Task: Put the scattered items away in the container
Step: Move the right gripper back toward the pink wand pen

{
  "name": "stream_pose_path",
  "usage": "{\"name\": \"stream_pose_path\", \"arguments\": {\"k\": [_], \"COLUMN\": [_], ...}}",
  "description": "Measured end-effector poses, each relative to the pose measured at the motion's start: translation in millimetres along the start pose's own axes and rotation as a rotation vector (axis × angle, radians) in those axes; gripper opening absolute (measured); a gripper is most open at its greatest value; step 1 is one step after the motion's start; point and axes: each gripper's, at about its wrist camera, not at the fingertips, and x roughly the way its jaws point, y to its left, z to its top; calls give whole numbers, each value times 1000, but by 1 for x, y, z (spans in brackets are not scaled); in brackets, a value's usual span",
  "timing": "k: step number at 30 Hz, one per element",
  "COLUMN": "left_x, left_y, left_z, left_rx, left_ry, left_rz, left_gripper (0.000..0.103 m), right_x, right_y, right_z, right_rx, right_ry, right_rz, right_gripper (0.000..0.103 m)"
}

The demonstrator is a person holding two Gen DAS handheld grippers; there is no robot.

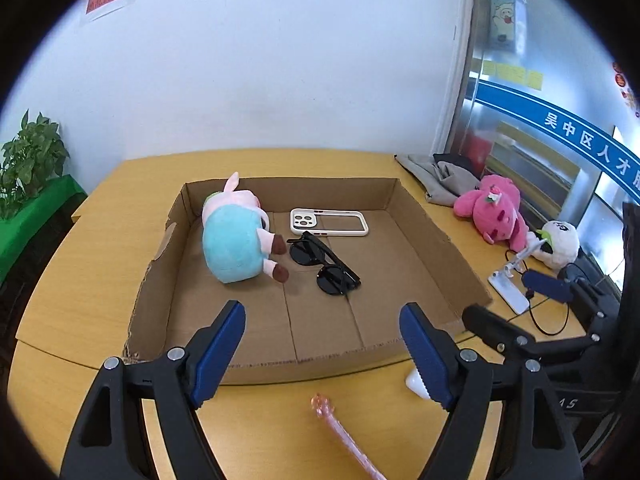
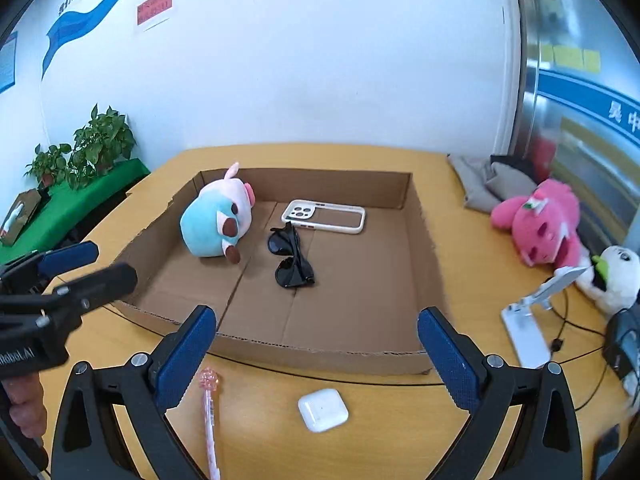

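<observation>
A shallow cardboard box [image 1: 440,240] [image 2: 424,240] lies on the yellow table. Inside it are a blue-and-pink plush [image 1: 234,236] [image 2: 216,222], black sunglasses [image 1: 324,264] [image 2: 292,258] and a white phone case [image 1: 328,222] [image 2: 324,216]. In front of the box on the table lie a pink pen [image 1: 344,436] [image 2: 210,412] and a white earbud case [image 1: 416,384] [image 2: 323,410]. My left gripper [image 1: 322,344] is open and empty above the box's near edge. My right gripper [image 2: 316,350] is open and empty above the earbud case.
To the right of the box lie a pink plush [image 1: 494,210] [image 2: 540,220], a white plush [image 1: 558,242] [image 2: 614,276], a white phone stand [image 1: 510,284] [image 2: 528,324] with cables, and grey cloth [image 1: 440,178] [image 2: 484,184]. Potted plants [image 2: 96,144] stand at the left.
</observation>
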Motion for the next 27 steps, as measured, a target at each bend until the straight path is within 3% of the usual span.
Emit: {"name": "stream_pose_path", "arguments": {"k": [5,14,27], "left_x": [-21,-36,-21], "left_y": [-6,-12,-12], "left_z": [-13,-24,-27], "left_rx": [-8,-15,-30], "left_ry": [-27,-35,3], "left_rz": [29,23,6], "left_gripper": [80,80,80], "right_x": [-26,-50,-45], "right_y": [11,15,13], "right_z": [-8,-17,-17], "right_rx": [-21,-25,-20], "right_ry": [1,-24,-12], "right_rz": [32,13,6], "right_gripper": [103,103,103]}}
